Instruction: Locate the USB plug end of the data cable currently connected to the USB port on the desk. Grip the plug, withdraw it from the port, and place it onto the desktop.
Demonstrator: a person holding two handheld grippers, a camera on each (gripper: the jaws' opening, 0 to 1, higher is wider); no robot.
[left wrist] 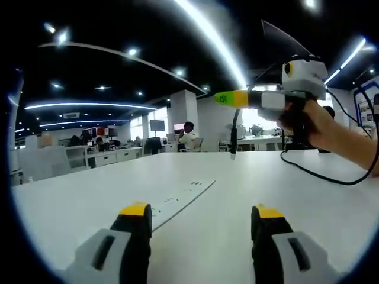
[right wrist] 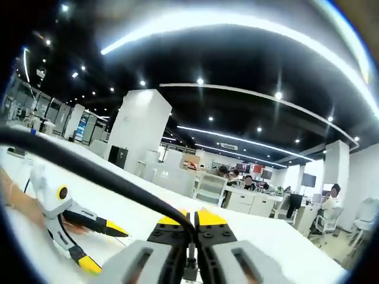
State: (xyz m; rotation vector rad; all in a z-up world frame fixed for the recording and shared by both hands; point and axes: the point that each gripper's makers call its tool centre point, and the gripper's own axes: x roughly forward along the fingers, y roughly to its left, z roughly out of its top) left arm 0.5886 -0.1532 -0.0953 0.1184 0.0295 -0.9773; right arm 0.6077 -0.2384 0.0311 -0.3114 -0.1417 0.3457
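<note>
Right gripper (right wrist: 190, 223), bottom middle of the right gripper view: jaws pinched tight on the cable (right wrist: 100, 174), plug (right wrist: 190, 267) peeking out low between them. Also seen upper right in the left gripper view, lifted above the desk (left wrist: 237, 183). Left gripper (left wrist: 201, 214), bottom: jaws wide, holding nothing. Probably already out of the port. Best to lower slowly, lay flat, then let go.

One cable (right wrist: 89, 168), two hand-held grippers (left wrist: 201, 228)
</note>
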